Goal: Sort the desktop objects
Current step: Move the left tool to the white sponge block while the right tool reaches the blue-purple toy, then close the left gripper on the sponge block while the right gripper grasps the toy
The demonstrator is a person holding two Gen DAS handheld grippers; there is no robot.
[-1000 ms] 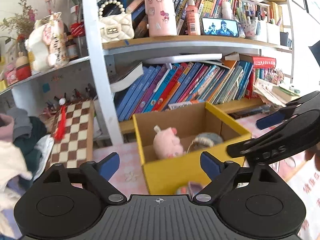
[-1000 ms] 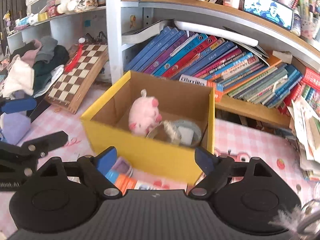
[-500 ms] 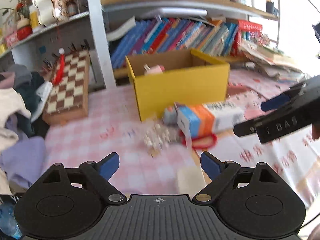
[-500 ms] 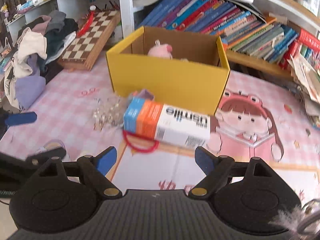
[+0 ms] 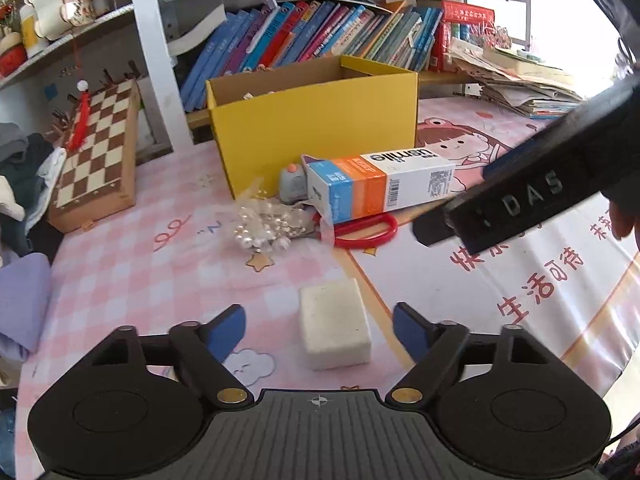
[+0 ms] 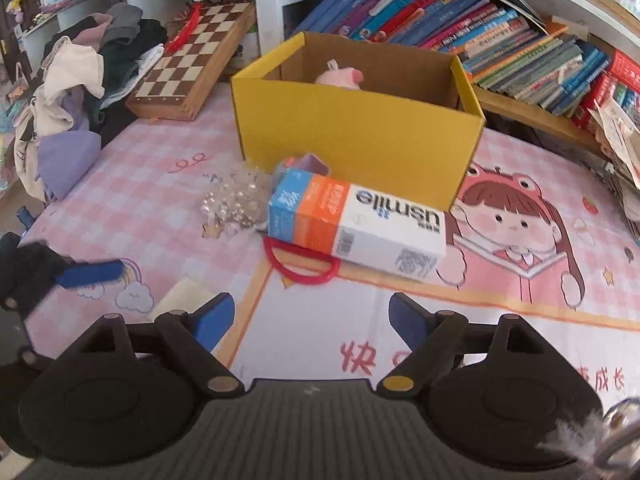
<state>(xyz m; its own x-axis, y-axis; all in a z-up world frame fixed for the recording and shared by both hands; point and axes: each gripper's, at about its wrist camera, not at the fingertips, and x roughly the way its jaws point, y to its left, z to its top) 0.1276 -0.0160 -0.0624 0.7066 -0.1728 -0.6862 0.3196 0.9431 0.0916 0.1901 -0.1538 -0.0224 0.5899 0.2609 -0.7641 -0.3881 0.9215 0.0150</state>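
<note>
A yellow cardboard box (image 5: 316, 120) stands at the back of the pink mat (image 5: 160, 264); a pink plush pig (image 6: 340, 76) lies inside it. In front of the box lie a usmile carton (image 5: 380, 188), a red ring (image 5: 366, 232), a heap of pearl beads (image 5: 264, 228) and a small grey object (image 5: 292, 182). A white block (image 5: 334, 328) sits between the fingers of my open, empty left gripper (image 5: 320, 332). My right gripper (image 6: 310, 320) is open and empty, low over the mat before the carton (image 6: 356, 228). It also crosses the left wrist view (image 5: 520, 196).
A chessboard (image 5: 96, 156) leans at the left by a pile of clothes (image 6: 80, 80). Shelves of books (image 5: 320, 36) stand behind the box. Stacked papers (image 5: 512, 80) lie at the right.
Both grippers have pulled back from above the box and dropped low over the mat. The white block now sits between my left fingers.
</note>
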